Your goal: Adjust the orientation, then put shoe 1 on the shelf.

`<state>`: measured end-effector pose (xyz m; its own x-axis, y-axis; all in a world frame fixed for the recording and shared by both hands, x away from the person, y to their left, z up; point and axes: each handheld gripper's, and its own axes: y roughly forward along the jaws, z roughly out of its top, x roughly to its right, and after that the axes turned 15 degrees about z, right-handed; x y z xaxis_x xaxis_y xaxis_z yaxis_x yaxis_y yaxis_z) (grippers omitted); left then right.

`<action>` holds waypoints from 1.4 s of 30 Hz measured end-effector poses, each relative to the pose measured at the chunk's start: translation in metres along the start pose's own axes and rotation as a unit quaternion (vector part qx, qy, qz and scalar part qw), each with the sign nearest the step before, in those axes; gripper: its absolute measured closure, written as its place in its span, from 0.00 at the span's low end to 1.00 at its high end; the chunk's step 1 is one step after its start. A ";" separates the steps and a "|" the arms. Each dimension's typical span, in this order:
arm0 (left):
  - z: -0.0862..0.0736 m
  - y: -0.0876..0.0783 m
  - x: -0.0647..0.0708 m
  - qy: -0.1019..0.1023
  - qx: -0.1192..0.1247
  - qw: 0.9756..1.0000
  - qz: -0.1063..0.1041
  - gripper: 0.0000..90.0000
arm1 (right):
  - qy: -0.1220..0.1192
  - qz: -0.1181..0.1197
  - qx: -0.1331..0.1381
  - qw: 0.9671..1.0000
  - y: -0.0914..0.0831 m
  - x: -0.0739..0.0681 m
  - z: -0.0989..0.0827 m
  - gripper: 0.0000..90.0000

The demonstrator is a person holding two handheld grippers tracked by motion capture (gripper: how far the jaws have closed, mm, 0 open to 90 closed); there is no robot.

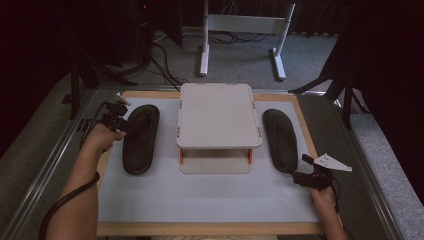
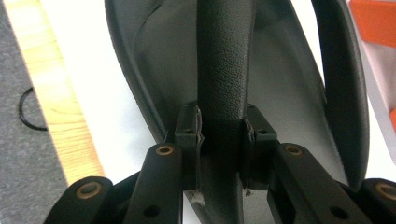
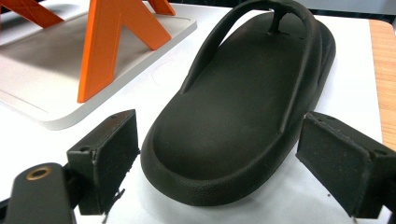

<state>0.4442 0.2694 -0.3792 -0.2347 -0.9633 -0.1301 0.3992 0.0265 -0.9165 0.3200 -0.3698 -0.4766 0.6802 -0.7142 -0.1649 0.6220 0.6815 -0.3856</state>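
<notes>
left gripper (image 1: 121, 121), forearm stretched forward, pinches the left flip-flop's strap (image 2: 224, 70); right gripper (image 3: 219, 163) hangs spread at the right flip-flop's heel (image 3: 210, 177).

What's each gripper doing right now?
Left gripper: shut on the left sandal's strap.
Right gripper: open, jaws either side of the right sandal's heel.
</notes>
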 end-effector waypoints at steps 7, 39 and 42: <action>-0.001 -0.024 -0.009 -0.012 0.012 1.000 -0.003 0.82 | 0.001 -0.004 0.003 1.000 0.000 0.000 0.000 0.14; 0.067 -0.135 0.047 -0.002 0.109 0.994 -0.023 0.82 | 0.004 -0.004 0.000 1.000 0.000 0.001 0.000 0.14; 0.078 -0.142 0.066 0.010 0.118 0.992 -0.034 0.82 | 0.004 -0.004 0.000 1.000 0.000 0.001 0.000 0.14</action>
<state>0.4409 0.1815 -0.2283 -0.2849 -0.9551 -0.0811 0.5774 -0.1034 -0.8099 0.3206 -0.3704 -0.4769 0.6723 -0.7204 -0.1703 0.6265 0.6763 -0.3876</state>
